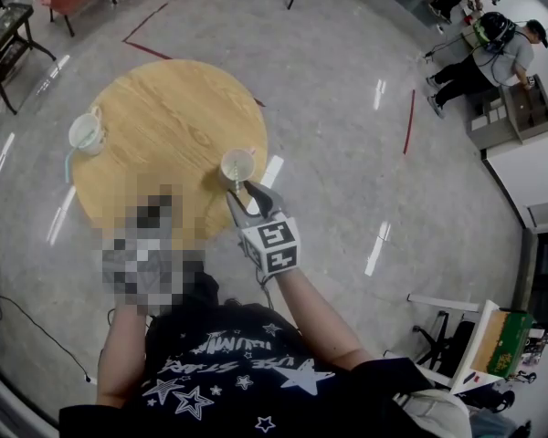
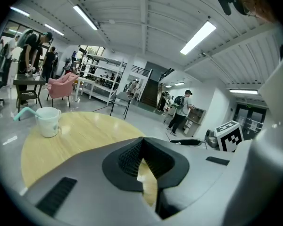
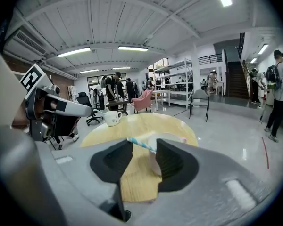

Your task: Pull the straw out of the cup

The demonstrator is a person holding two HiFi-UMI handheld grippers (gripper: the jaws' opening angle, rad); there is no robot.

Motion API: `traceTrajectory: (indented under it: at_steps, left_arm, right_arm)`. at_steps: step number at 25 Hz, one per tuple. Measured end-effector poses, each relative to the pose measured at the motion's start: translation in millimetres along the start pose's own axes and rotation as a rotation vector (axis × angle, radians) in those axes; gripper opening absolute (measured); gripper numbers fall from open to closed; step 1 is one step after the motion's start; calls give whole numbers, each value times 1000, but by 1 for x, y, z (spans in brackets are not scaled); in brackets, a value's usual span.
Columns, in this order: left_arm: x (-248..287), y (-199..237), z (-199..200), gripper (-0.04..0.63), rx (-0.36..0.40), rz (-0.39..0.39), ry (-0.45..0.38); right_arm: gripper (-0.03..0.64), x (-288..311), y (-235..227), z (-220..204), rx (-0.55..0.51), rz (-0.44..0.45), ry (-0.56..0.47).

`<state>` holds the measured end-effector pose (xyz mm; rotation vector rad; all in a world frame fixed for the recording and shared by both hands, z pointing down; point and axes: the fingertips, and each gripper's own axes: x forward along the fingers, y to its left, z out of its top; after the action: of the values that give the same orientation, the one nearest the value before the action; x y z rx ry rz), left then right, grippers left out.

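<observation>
With its jaws apart on either side of the slanting pale blue straw (image 3: 137,143), the right gripper (image 3: 144,146) should close squarely just above the white cup (image 1: 237,165) at the round wooden table's (image 1: 164,108) edge, then draw along the slant.

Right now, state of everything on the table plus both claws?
Right claw: open, gripping nothing.
Left claw: shut, empty.
Near cup: upright at the table edge, just ahead of the right claw.
Near straw: leaning across the right claw's open gap, ungripped; seemingly still in its cup.
Far cup: upright, across the table.
Far straw: in the far cup, bent top.
</observation>
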<state>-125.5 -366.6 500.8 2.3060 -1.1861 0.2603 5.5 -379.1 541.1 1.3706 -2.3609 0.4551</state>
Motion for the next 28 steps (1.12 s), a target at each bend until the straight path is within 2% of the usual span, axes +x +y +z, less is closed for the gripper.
traceTrajectory:
  at_steps: [16,18,28]
  left_arm:
    - [13,25,17,6,-18,-11,-1]
    - [15,24,17,6,-17,-13,-1]
    - [5,22,14,6,-26,-9,-12]
  right_arm:
    - [141,23,-7,18,-16,-18,-8]
    - [81,22,-9,19,-18,-25,-9]
    - [29,14,-11,15,-45,-63,0]
